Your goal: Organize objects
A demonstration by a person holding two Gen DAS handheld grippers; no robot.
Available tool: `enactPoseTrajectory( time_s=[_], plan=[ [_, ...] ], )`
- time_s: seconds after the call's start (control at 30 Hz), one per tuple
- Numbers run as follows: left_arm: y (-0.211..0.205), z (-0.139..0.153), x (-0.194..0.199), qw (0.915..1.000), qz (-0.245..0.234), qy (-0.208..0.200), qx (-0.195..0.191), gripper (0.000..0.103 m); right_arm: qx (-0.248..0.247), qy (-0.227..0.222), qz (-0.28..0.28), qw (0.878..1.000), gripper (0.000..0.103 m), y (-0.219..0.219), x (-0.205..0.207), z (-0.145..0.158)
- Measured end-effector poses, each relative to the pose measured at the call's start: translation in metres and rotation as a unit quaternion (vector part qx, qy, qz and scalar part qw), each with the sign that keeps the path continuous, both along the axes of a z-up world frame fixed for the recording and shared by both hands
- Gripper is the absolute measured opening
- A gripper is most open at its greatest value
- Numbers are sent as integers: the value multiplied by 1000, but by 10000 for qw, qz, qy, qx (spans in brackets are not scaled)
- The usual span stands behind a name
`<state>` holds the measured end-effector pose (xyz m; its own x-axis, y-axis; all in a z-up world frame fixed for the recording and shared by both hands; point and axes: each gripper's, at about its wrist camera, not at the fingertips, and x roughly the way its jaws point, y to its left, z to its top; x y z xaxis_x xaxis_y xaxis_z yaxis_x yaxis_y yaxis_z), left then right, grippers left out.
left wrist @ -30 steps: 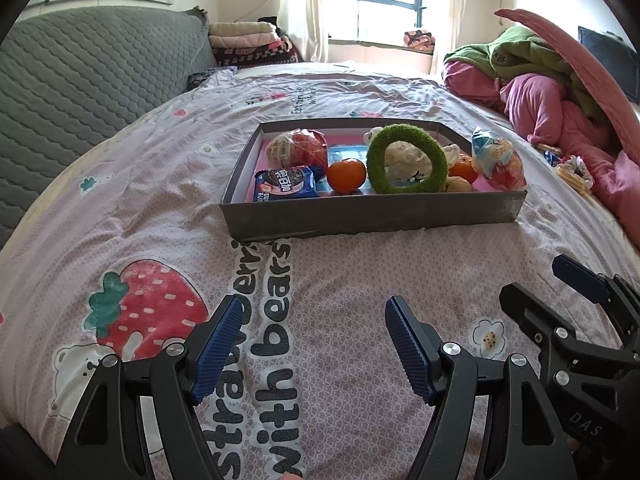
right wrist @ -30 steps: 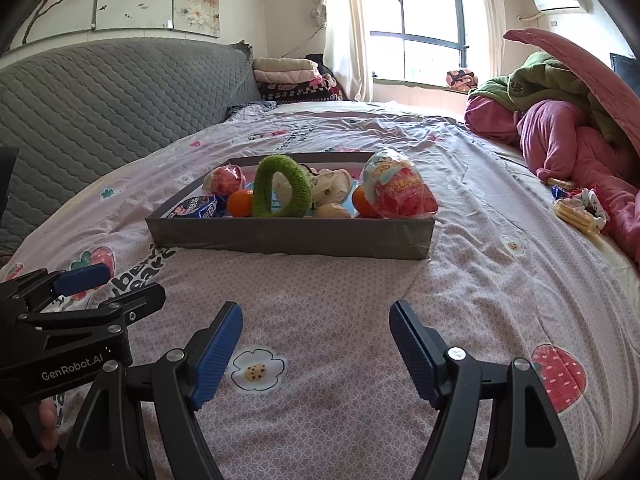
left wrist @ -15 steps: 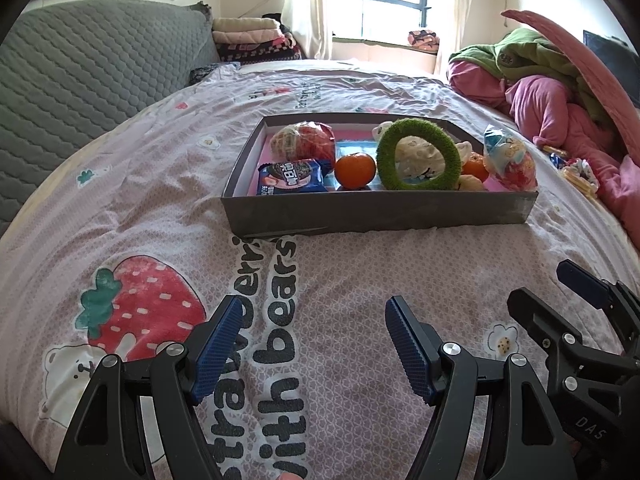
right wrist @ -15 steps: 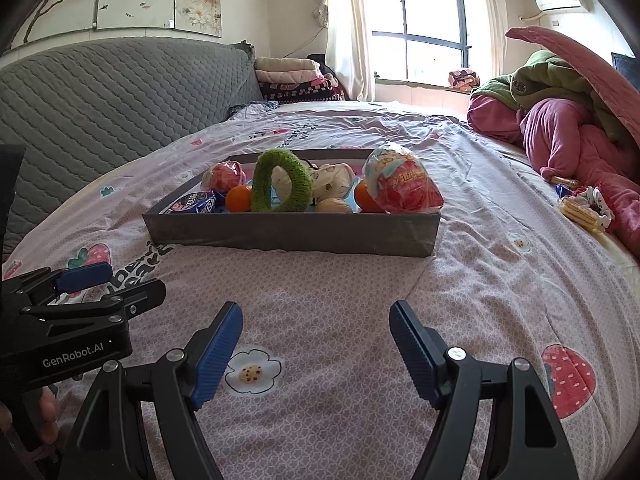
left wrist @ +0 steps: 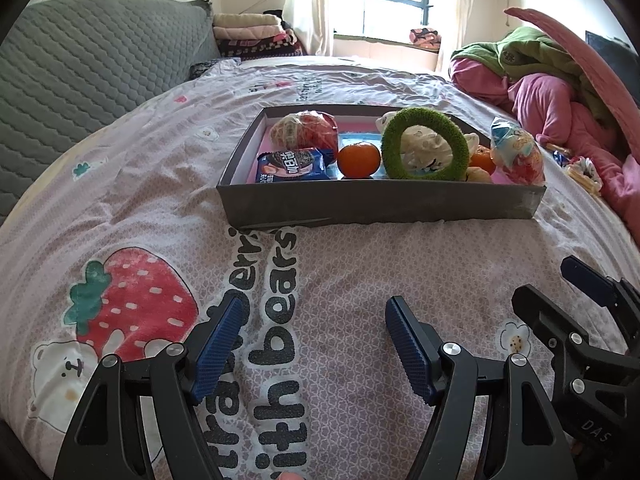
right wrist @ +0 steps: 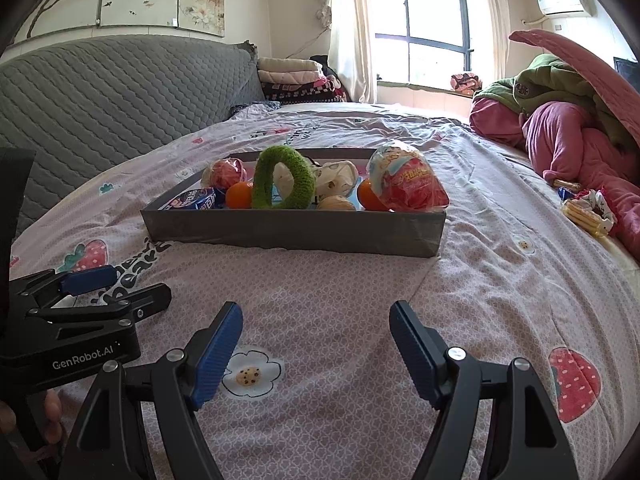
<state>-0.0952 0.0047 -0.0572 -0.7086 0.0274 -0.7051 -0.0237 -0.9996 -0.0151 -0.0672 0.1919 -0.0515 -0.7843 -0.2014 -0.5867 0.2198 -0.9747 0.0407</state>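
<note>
We hold our left tongs (left wrist: pixel 312 336) and right tongs (right wrist: pixel 316 340) released, gripping nothing, side by side above the pink strawberry-print bedsheet (left wrist: pixel 360 272). Ahead of both, well apart from them, sits the shallow grey cardboard tray (left wrist: pixel 380 204) on the bed. Inside it we see a fuzzy green ring (left wrist: pixel 424 148) standing on edge, a round orange tangerine (left wrist: pixel 358 160) just left of it, a blue cookie packet (left wrist: pixel 292 166) and a clear-wrapped egg-shaped toy (right wrist: pixel 408 184) at the tray's right end.
</note>
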Motion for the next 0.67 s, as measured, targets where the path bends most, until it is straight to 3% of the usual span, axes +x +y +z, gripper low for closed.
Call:
enactPoseTrajectory(
  time_s=[0.67],
  plan=[
    [-1,0,1,10000,-37,12,63,75,-3,-61,28,10000,75,0,-3,-3]
  ],
)
